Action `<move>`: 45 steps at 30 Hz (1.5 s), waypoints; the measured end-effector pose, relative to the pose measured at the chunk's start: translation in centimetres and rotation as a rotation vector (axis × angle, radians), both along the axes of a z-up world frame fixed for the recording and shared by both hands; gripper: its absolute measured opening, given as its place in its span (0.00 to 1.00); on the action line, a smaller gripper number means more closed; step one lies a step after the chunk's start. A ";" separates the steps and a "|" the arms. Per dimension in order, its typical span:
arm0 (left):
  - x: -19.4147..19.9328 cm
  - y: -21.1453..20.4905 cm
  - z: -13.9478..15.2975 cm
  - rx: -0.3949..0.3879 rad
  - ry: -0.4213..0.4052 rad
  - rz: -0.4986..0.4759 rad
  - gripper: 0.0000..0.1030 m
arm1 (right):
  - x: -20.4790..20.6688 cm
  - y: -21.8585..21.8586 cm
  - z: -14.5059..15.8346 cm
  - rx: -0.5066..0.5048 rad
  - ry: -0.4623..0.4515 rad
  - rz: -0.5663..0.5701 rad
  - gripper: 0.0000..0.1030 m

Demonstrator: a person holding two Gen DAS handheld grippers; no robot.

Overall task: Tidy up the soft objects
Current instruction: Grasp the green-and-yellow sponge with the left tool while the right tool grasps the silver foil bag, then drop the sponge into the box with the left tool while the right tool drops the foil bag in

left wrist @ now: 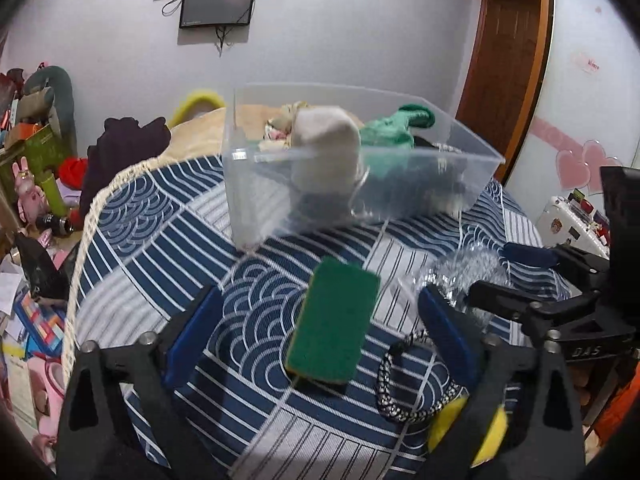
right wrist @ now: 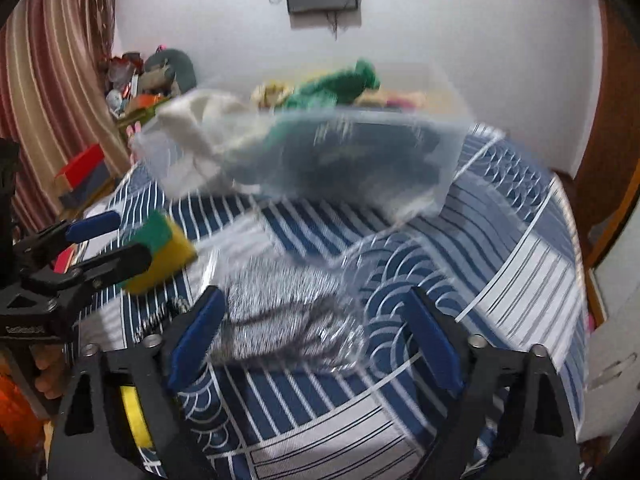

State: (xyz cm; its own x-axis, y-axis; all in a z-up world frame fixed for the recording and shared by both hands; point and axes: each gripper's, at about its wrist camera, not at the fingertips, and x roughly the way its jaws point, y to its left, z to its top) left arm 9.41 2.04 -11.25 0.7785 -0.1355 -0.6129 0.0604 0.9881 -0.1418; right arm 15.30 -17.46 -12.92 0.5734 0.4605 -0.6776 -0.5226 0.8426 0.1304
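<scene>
A green-topped sponge (left wrist: 334, 322) with a yellow underside is lying flat on the blue wave-patterned cloth (left wrist: 168, 216), sitting between the widely spread fingers of the left gripper (left wrist: 320, 328) without touching either blue pad. Its long axis is running away from the camera, tilting slightly right, toward the clear plastic bin (left wrist: 360, 184) that is holding a beige cloth (left wrist: 326, 148) and a green cloth (left wrist: 390, 126). A braided cord (left wrist: 404, 384) is lying just right of the sponge. The right gripper (right wrist: 316, 332) is also standing wide open, holding nothing, with a crinkly silver packet (right wrist: 280, 312) lying between its fingers.
</scene>
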 end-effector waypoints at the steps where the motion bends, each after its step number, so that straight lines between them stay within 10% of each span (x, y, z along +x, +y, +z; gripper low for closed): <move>1: 0.1 -0.1 -0.4 0.001 0.015 -0.005 0.76 | 0.0 0.1 -0.2 0.003 0.014 0.014 0.73; 6: 0.4 -0.2 -1.7 -0.026 0.056 -0.030 0.38 | -0.8 0.5 0.2 0.007 -0.002 0.065 0.41; 11: -0.1 0.2 -1.2 -0.048 0.020 -0.037 0.36 | -1.0 -0.5 0.8 0.030 -0.031 0.049 0.28; 32: -0.7 1.4 8.8 0.026 -0.296 0.031 0.37 | -0.2 -2.6 9.2 0.149 -0.282 -0.062 0.27; 45: 5.6 2.5 8.2 0.055 -0.235 0.062 0.37 | 4.0 1.6 8.7 0.117 -0.271 -0.036 0.27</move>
State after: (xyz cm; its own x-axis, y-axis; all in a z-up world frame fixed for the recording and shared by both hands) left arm 15.02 4.59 -3.01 0.9063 -0.0548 -0.4191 0.0247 0.9967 -0.0768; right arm 19.35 -15.90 -4.24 0.7437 0.5025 -0.4409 -0.5218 0.8486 0.0872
